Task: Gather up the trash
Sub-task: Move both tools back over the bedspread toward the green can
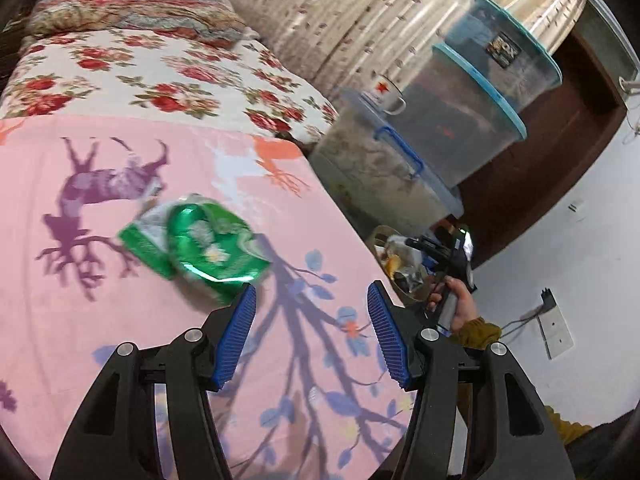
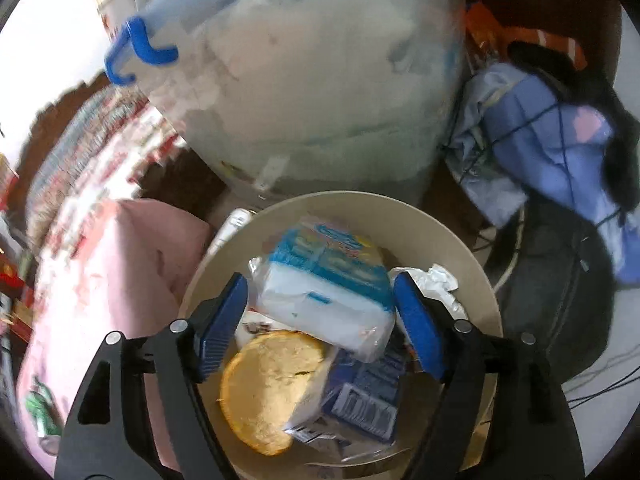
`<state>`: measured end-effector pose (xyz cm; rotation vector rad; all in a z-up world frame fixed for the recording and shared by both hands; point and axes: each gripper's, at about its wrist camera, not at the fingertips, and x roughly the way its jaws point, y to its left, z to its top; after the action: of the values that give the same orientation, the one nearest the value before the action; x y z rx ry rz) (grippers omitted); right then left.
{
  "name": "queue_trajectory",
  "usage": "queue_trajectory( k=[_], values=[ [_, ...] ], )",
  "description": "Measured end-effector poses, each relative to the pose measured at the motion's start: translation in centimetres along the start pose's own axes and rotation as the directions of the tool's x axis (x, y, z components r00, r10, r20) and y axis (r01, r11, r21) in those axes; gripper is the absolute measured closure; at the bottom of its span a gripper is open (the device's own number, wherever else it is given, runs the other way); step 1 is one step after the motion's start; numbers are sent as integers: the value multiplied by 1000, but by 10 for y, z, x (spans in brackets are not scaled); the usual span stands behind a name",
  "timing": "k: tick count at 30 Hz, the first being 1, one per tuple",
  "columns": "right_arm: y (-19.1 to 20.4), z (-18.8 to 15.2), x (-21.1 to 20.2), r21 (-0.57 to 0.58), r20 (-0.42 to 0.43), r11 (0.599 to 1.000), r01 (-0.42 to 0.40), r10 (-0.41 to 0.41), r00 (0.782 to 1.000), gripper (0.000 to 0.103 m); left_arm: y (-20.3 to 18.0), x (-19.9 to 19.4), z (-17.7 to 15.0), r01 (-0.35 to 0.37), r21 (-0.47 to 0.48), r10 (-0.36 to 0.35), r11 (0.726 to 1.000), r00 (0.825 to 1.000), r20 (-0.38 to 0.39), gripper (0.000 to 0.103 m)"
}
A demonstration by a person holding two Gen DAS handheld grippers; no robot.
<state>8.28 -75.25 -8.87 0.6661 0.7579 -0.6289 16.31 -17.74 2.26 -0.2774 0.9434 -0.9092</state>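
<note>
Hovering with jaws spread wide over the pink blanket (image 1: 80, 320), left gripper (image 1: 312, 312) empty, green wrapper (image 1: 200, 240) just ahead of the left fingertip, not between the pads. Likely the reach-and-pick step; next calls for shifting left and forward to straddle the wrapper, then closing. Spread too over the bin (image 2: 472, 264), right gripper (image 2: 320, 308) flanking a blue-and-white packet (image 2: 320, 292), contact unclear, probably a release. Beyond: blanket edge to the right, plastic boxes (image 1: 400, 168) past it, open blanket on the left.
</note>
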Motion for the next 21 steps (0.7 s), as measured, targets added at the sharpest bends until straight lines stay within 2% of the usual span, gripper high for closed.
queue_trajectory(
  k=[7,10,12,15,19,21],
  values=[
    [15,-5,-60,-32,115,999,-40,43,992,22,32,-12,6,-21,-86,23,996,999,29,47],
    [38,-10,-83,-61,120,992,-107,114,986,22,45,-11,4,-28,-127,30,992,999,19,47],
    [62,-16,-89,-88,80,980,-178,185,979,22,54,-12,0,-34,-155,36,987,999,10,47],
    [118,-35,-86,-162,-28,947,-279,278,960,23,69,-14,-6,-52,-199,53,979,999,0,47],
    [212,-82,-68,-284,-197,868,-407,363,911,28,86,-21,-14,-61,-244,60,968,998,-11,47],
    [255,-109,-55,-299,-297,819,-489,408,864,32,92,-24,-17,-64,-255,63,965,998,-12,47]
  ],
)
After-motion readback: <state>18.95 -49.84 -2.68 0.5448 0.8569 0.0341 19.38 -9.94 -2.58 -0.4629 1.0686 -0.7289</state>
